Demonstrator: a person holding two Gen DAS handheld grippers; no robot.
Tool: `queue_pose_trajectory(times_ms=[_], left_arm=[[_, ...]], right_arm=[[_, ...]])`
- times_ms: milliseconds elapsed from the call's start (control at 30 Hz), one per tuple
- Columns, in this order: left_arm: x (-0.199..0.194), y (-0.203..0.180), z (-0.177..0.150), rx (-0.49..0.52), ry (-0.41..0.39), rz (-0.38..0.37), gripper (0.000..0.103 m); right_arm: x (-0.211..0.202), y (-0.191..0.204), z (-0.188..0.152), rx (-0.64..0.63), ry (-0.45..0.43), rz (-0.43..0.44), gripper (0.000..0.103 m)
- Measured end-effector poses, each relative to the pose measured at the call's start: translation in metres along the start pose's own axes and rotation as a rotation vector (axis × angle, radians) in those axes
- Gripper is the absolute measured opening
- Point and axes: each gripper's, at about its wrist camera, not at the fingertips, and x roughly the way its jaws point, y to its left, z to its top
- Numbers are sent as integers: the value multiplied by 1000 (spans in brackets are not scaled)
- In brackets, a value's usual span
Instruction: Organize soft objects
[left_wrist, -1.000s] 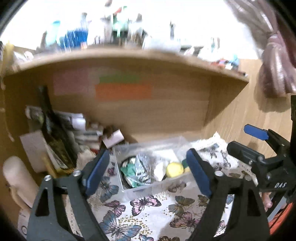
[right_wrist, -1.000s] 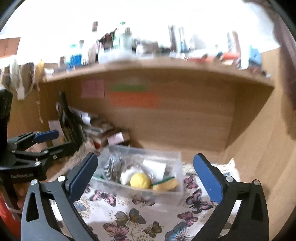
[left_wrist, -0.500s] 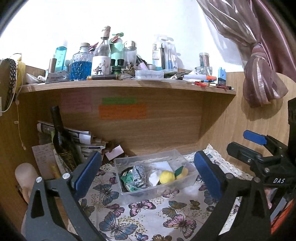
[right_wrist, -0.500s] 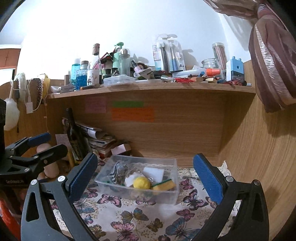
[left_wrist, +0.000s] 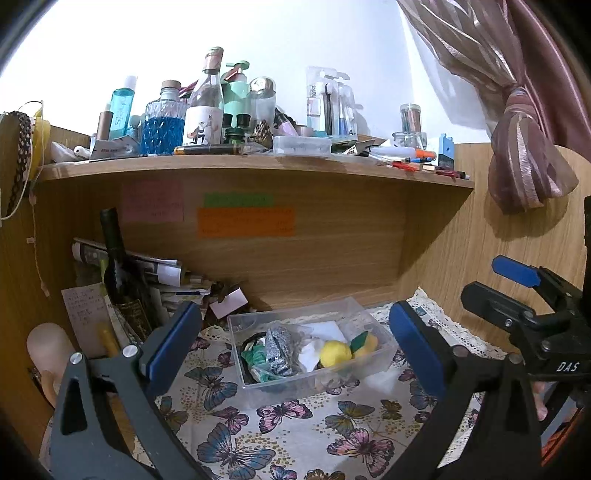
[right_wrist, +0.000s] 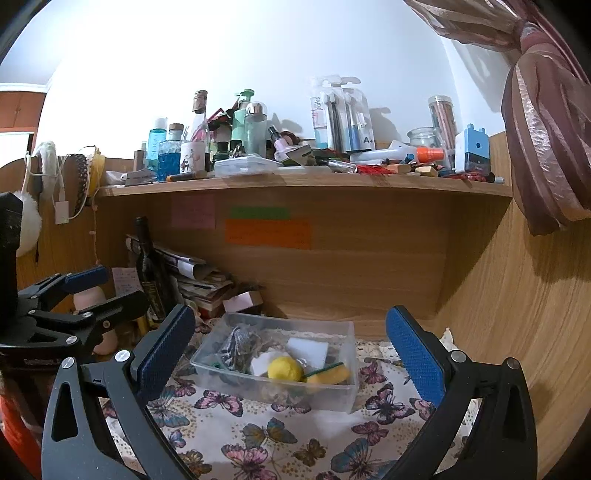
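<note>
clear rectangular plastic bin (right_wrist: 343, 397) holds round yellow foam ball (right_wrist: 283, 368), yellow-green sponge (right_wrist: 328, 373), crumpled grey fabric (right_wrist: 236, 347); left hand-held gripper (left_wrist: 295, 339) and right hand-held gripper (right_wrist: 291, 343) both released, empty

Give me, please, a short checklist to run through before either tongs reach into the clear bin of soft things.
1. Left tongs open and empty: ok.
2. Right tongs open and empty: ok.
3. Clear bin uncovered, flat on the butterfly cloth: ok.
4. Yellow ball on top, reachable: ok.
5. Yellow sponge free of the bin wall: cannot tell.
6. Dark bottle clear of the approach path: ok.
</note>
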Motion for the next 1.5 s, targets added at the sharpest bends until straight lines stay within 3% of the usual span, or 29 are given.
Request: queue_pose_trajectory(times_ms=[1500], left_arm=[[-2,-3,1,1,-37,17,103]], right_arm=[[0,-2,-4,28,12,-7,103]])
